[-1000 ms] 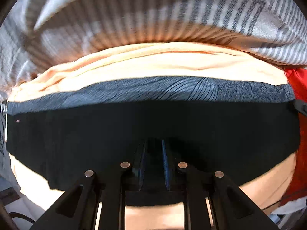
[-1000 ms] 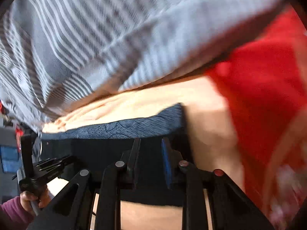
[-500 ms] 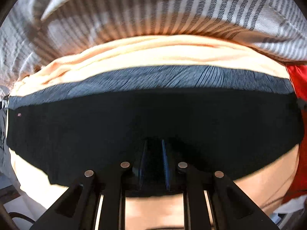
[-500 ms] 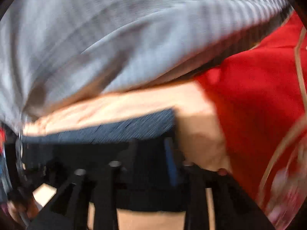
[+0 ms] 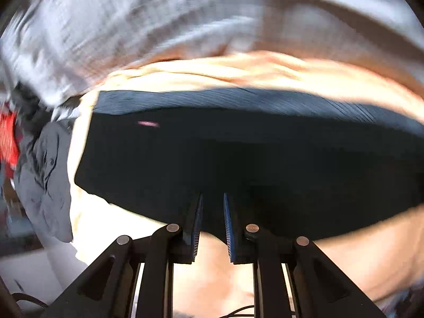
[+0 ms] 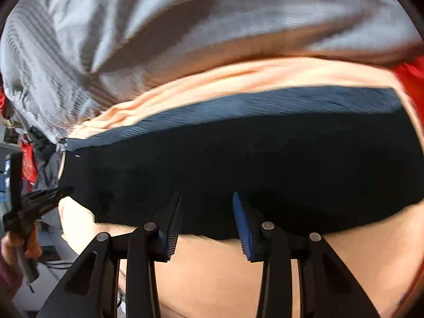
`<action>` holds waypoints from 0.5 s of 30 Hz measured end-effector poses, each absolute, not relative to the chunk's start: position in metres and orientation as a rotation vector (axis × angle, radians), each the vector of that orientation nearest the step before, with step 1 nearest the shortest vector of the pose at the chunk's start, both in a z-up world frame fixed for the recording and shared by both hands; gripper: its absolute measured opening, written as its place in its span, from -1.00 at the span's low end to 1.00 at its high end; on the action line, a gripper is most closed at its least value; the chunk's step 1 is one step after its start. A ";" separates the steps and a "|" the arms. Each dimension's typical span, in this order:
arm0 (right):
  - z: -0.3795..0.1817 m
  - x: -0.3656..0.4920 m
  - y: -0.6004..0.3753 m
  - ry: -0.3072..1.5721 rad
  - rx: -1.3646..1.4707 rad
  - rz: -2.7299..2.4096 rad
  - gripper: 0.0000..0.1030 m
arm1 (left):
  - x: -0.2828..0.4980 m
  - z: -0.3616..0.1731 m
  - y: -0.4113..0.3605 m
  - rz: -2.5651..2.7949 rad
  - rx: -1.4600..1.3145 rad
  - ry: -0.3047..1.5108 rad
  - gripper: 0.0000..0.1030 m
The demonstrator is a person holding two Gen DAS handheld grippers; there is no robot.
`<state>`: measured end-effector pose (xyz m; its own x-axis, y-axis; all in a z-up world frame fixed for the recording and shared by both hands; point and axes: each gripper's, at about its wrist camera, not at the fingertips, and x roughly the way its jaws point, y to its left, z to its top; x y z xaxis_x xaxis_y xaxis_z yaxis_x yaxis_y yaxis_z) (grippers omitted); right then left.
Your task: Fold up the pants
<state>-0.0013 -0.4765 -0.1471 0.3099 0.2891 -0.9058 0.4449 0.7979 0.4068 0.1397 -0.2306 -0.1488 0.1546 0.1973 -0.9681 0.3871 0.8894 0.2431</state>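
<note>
The dark pants (image 5: 238, 159) lie flat as a wide folded band on a peach sheet (image 5: 238, 74), with a lighter blue strip along their far edge. My left gripper (image 5: 212, 198) is shut over the near edge, toward the pants' left end, and no cloth shows pinched between its fingers. In the right wrist view the pants (image 6: 238, 159) fill the middle. My right gripper (image 6: 207, 194) hangs open above their near edge, its pads apart and off the cloth. The left gripper (image 6: 57, 193) appears there beside the pants' near left corner, held by a hand (image 6: 16, 243).
A grey striped cloth (image 6: 185, 13) is heaped behind the sheet (image 6: 238, 278). Red fabric (image 6: 410, 79) lies at the far right. A crumpled grey garment (image 5: 45, 185) and more red cloth (image 5: 8, 137) sit off the sheet's left edge.
Both grippers slid left along the pants' near edge, the left one to the left end and the right one from the right end to the middle. The right jaws widened. The pants stayed put.
</note>
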 end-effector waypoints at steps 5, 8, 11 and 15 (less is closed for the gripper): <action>-0.155 0.057 -0.418 1.249 0.671 -0.071 -0.21 | 0.207 -0.185 -0.201 -0.168 0.459 1.358 -0.66; -0.168 0.088 -0.393 1.253 0.636 -0.046 -0.31 | 0.227 -0.213 -0.204 -0.210 0.456 1.393 -0.66; -0.190 0.108 -0.378 1.297 0.625 -0.030 -0.32 | 0.243 -0.222 -0.204 -0.228 0.438 1.365 -0.66; -0.209 0.135 -0.382 1.305 0.545 -0.110 -0.59 | 0.267 -0.229 -0.206 -0.218 0.423 1.337 -0.66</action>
